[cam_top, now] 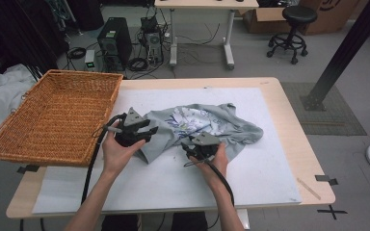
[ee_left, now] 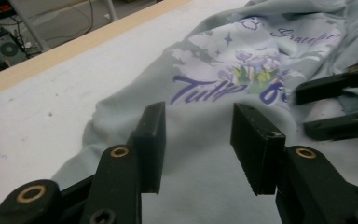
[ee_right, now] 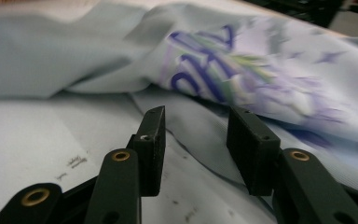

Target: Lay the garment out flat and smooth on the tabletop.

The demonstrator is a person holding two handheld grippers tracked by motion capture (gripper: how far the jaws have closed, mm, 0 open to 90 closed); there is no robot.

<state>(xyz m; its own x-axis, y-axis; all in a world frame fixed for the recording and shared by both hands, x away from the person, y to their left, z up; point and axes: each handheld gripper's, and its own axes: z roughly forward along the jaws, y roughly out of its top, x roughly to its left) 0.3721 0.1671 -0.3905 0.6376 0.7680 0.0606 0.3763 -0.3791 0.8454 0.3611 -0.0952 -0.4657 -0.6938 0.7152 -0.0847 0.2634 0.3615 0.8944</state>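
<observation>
Left claw (cam_top: 144, 133) jaws stand partly apart above the near-left edge of the grey printed T-shirt (cam_top: 207, 126), gripping nothing. Right claw (cam_top: 195, 149) jaws are likewise partly apart and empty, low over the shirt's near hem. Worktop (cam_top: 270, 163): white mat surface; the shirt lies crumpled at its centre, print facing up. Wicker basket (cam_top: 58, 115): at the left edge, overhanging the worktop

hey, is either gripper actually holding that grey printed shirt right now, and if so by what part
Nothing is held. The left gripper and right gripper both stand open over the crumpled grey printed T-shirt.
</observation>
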